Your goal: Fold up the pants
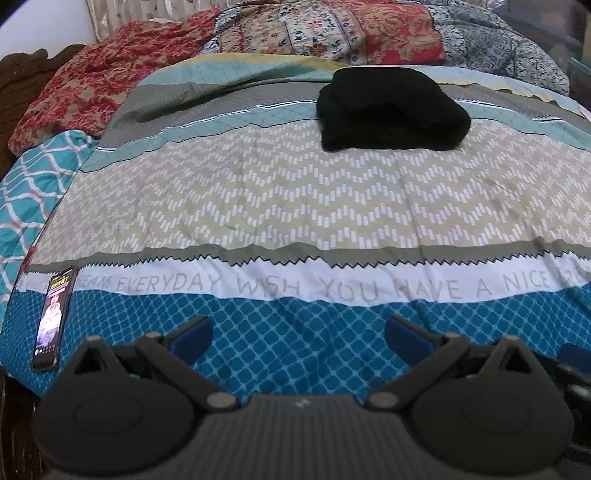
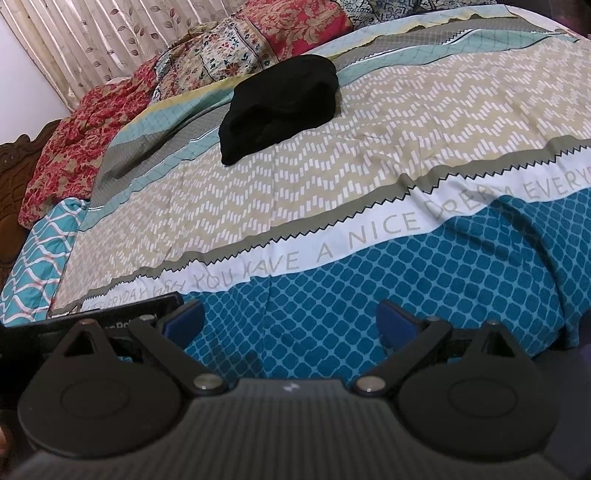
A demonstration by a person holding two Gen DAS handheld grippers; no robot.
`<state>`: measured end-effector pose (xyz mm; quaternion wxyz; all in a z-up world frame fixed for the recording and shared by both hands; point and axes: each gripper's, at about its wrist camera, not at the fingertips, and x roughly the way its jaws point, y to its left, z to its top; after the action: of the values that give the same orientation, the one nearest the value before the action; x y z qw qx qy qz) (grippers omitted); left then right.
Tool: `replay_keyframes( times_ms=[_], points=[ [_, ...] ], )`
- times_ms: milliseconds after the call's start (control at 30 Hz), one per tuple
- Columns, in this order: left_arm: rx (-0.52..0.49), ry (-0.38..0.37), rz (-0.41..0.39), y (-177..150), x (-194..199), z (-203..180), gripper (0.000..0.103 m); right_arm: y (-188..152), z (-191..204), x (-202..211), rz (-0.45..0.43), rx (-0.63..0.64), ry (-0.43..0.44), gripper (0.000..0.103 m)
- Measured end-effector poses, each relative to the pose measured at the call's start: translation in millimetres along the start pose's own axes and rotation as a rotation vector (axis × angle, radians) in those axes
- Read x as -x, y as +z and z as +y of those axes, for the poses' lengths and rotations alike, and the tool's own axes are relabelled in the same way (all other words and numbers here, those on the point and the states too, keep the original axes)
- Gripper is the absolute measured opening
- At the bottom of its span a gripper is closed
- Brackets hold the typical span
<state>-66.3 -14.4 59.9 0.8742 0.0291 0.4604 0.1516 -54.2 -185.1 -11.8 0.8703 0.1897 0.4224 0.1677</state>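
Black pants (image 1: 391,110) — a folded bundle, far centre of the bedspread (image 1: 258,192); your left gripper (image 1: 297,334) and right gripper (image 2: 290,325) — fingers spread, empty, near edge; phone (image 1: 51,319) at left

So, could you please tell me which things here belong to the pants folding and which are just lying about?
Part of the job: black pants, left gripper, right gripper.
Lying about: phone, red floral quilt, patchwork blanket.
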Motion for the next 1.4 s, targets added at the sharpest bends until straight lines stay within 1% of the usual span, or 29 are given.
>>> replay_keyframes(
  times_ms=[167,233,367,567,700,1000,1400],
  points=[
    [0.014,-0.021,0.018,-1,3,1,0.103,2,-4,2,-0.007,-0.017,-0.011,0.101],
    [0.010,-0.013,0.029,-2,4,-1,0.103,2,-6,3,-0.013,-0.022,-0.014,0.101],
    [0.006,0.005,0.022,-3,6,-1,0.103,4,-7,7,-0.040,-0.025,-0.025,0.101],
    [0.021,-0.012,0.051,-3,6,2,0.103,6,-10,12,-0.076,-0.018,-0.040,0.101],
    [0.009,-0.024,0.057,-5,7,0,0.103,7,-13,9,-0.068,-0.031,-0.044,0.101],
    [-0.030,-0.037,0.112,-13,2,-9,0.103,5,-15,9,-0.066,-0.042,-0.054,0.101],
    [-0.045,-0.022,0.138,-17,-1,-12,0.103,5,-19,6,-0.054,-0.049,-0.060,0.101]
  ],
)
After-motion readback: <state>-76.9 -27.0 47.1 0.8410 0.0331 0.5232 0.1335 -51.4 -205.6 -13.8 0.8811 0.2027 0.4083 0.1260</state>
